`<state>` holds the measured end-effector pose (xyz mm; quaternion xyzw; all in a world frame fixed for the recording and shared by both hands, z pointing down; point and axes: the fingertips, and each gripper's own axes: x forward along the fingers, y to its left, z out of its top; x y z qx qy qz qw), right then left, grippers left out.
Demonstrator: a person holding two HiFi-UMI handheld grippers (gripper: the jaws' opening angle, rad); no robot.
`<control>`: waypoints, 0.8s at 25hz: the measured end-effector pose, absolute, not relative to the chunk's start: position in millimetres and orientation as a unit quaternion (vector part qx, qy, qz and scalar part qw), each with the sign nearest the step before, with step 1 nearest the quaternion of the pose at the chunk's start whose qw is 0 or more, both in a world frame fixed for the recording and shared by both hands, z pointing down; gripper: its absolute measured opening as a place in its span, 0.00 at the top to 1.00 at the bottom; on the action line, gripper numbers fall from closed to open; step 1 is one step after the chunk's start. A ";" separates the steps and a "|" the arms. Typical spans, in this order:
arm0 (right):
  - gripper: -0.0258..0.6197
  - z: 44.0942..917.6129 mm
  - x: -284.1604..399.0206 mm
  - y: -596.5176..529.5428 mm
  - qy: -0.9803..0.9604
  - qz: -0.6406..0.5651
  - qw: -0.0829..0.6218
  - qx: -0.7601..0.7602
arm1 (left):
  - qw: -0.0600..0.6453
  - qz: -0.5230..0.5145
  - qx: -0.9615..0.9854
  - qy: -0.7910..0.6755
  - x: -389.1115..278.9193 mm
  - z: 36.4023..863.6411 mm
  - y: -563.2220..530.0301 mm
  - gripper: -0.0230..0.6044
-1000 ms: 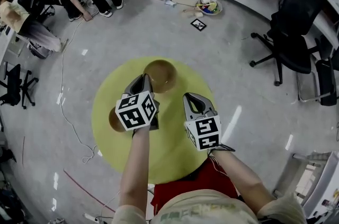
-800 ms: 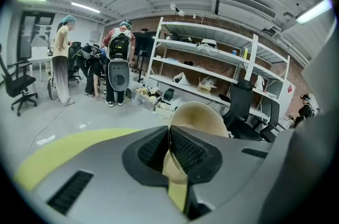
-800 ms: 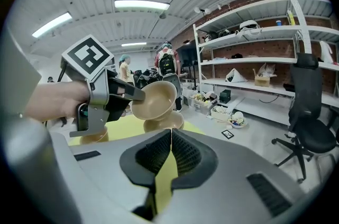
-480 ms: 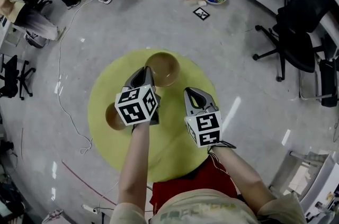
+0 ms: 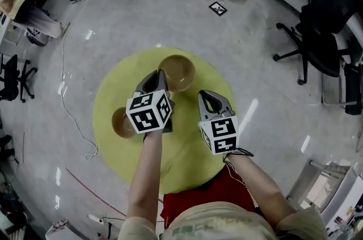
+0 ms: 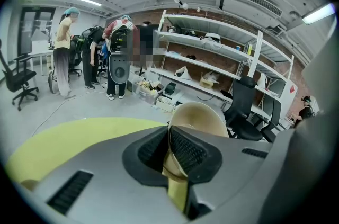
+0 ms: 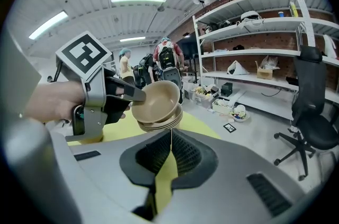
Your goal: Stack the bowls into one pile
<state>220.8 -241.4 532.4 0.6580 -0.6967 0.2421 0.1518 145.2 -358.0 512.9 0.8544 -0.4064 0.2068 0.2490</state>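
In the head view, the left gripper (image 5: 157, 79) grips the near rim of a bowl stack (image 5: 178, 71) at the far side of the yellow table (image 5: 181, 148). A lone bowl (image 5: 121, 121) sits on the table to the left, beside that gripper's marker cube. The right gripper (image 5: 207, 98) hangs over the table to the right, apart from both.

In the left gripper view, the left gripper (image 6: 171, 134) has its jaws clamped on the stack's (image 6: 198, 114) thin rim, the table (image 6: 69, 138) below.

In the right gripper view, the right gripper (image 7: 170, 141) has its jaws pressed together with nothing between them. Beyond them, the left gripper (image 7: 135, 95) holds the stack (image 7: 158, 104) of nested bowls tilted.
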 end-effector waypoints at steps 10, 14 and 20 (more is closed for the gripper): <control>0.90 541.3 222.5 -250.9 -0.696 0.246 0.160 0.656 | 0.253 0.218 0.850 -0.408 144.6 526.2 -360.2 0.91; 0.90 544.9 222.0 -252.3 -0.693 0.249 0.164 0.656 | 0.249 0.222 0.849 -0.409 142.0 529.7 -362.5 0.91; 0.90 549.3 224.3 -248.9 -0.692 0.253 0.168 0.655 | 0.242 0.231 0.849 -0.409 142.5 534.8 -360.9 0.91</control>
